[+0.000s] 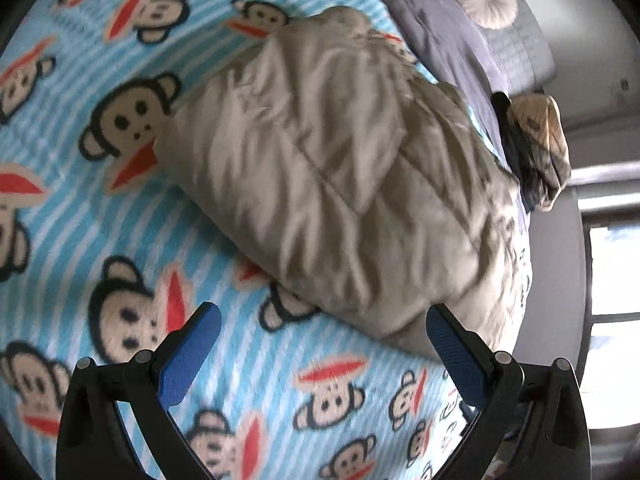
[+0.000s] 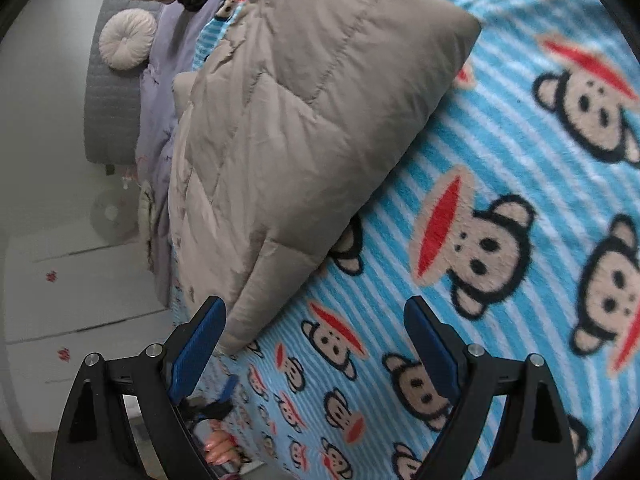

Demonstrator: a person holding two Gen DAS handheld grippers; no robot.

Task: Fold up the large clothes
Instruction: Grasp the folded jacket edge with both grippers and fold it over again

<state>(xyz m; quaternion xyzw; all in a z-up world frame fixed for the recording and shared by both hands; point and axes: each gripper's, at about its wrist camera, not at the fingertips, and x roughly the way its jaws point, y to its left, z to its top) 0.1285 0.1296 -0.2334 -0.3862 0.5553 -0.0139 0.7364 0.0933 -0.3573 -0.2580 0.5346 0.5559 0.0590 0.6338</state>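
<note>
A puffy beige quilted jacket [image 1: 332,168] lies folded into a bulky block on a blue striped monkey-print blanket [image 1: 80,208]. It also shows in the right wrist view [image 2: 288,120] on the same blanket [image 2: 500,160]. My left gripper [image 1: 324,332] is open and empty, hovering just short of the jacket's near edge. My right gripper [image 2: 316,320] is open and empty above the jacket's near corner, its left finger [image 2: 200,340] beside the fabric. The other gripper and a hand [image 2: 218,420] show low in the right wrist view.
A grey duvet [image 1: 436,28] and a round cream cushion [image 1: 484,0] lie at the head of the bed. A pile of dark and tan clothes [image 1: 536,148] sits near the bed's edge. The floor [image 2: 60,280] lies beyond the bed's side; a window [image 1: 612,272] is at the right.
</note>
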